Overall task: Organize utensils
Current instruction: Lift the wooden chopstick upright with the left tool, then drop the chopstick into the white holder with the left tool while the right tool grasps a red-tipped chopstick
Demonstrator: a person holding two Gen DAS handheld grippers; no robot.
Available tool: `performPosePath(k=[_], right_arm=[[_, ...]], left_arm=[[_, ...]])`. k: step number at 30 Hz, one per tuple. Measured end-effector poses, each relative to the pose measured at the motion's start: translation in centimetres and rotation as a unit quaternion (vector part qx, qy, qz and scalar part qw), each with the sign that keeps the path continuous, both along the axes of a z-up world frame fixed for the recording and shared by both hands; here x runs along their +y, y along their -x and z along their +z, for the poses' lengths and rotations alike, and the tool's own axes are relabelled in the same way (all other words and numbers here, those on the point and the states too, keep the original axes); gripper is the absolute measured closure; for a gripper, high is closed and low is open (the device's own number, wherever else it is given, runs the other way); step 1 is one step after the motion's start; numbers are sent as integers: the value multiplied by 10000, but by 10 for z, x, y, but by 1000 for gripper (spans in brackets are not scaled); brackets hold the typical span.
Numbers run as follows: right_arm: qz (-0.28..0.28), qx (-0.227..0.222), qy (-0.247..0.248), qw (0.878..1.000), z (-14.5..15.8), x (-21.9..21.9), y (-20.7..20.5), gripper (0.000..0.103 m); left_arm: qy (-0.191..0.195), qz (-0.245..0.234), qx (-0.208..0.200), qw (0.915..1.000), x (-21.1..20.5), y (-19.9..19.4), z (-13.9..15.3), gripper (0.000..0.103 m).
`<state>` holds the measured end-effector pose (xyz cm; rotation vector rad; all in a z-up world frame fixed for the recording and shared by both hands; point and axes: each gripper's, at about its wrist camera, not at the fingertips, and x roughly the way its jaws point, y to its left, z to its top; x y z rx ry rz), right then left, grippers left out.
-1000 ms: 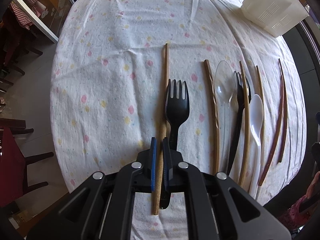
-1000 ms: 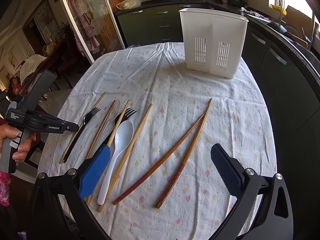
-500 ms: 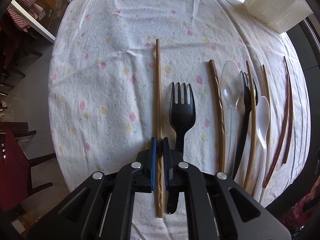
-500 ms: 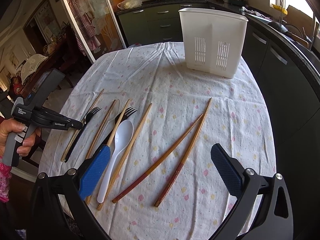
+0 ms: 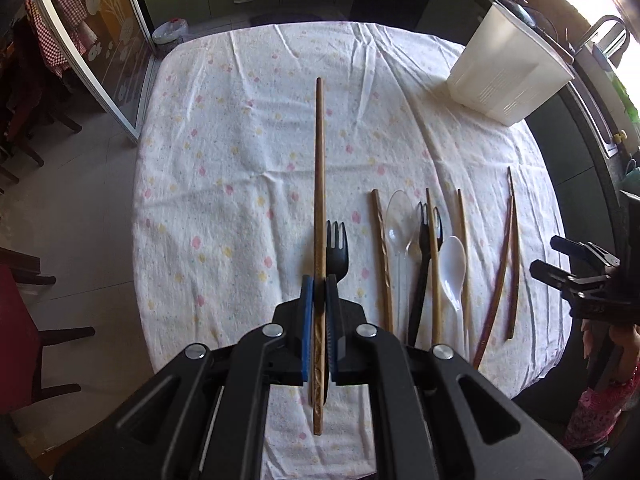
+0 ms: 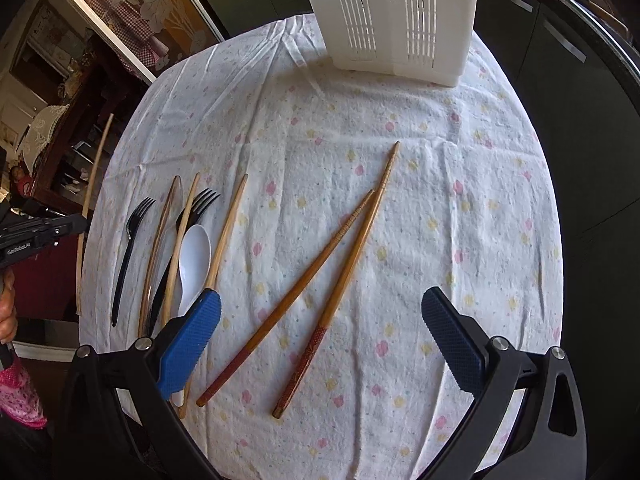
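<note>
Chopstick (image 5: pixel 319 184) clamped in left hand-held gripper (image 5: pixel 319 304); right hand-held gripper (image 6: pixel 320 340) gapes wide; white caddy's (image 6: pixel 392 20) contents hidden.

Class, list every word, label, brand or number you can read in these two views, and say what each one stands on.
"GenRobot.AI": white lettering on the black body of the left hand-held gripper, seen at the left edge of the right wrist view.
Small print on the right hand-held gripper in the left wrist view: too blurred to read.
Nothing else bears readable text.

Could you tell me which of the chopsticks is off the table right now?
The plain brown chopstick clamped in the left tongs, beside the lone black fork; all the other chopsticks lie flat on the tablecloth.
</note>
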<state>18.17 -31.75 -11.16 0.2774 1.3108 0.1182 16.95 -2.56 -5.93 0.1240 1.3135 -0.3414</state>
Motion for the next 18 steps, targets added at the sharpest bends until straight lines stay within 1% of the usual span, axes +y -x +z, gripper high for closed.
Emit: performPosePath(k=[3, 4, 5, 7, 9, 10, 12, 15, 18], right_arm=[[-37, 491, 164, 9987, -17, -3, -13, 5], [-95, 626, 229, 9977, -22, -4, -16, 9], [-129, 708, 301, 9969, -25, -4, -19, 15], [-168, 823, 449, 9955, -24, -2, -23, 21], [-212, 918, 642, 9935, -23, 0, -27, 37], [-244, 984, 735, 9921, -23, 0, -29, 42], [-263, 1073, 873, 9900, -22, -1, -33, 59], [-227, 1186, 967, 9880, -19, -1, -39, 67], [-85, 1155, 1196, 9860, -17, 11, -43, 71]], left_arm=[[224, -190, -215, 9993, -14, 5, 24, 97], [290, -246, -311, 9988, -22, 5, 32, 97], [353, -301, -423, 9980, -27, 5, 42, 97], [471, -383, -677, 9959, -40, 4, 63, 97], [509, -465, -934, 9932, -56, 0, 79, 97], [527, -508, -1042, 9919, -64, -3, 86, 97], [568, -588, -1190, 9895, -81, -9, 100, 97], [691, -751, -1334, 9858, -106, -16, 118, 97], [764, -873, -1438, 9828, -128, -24, 131, 97]])
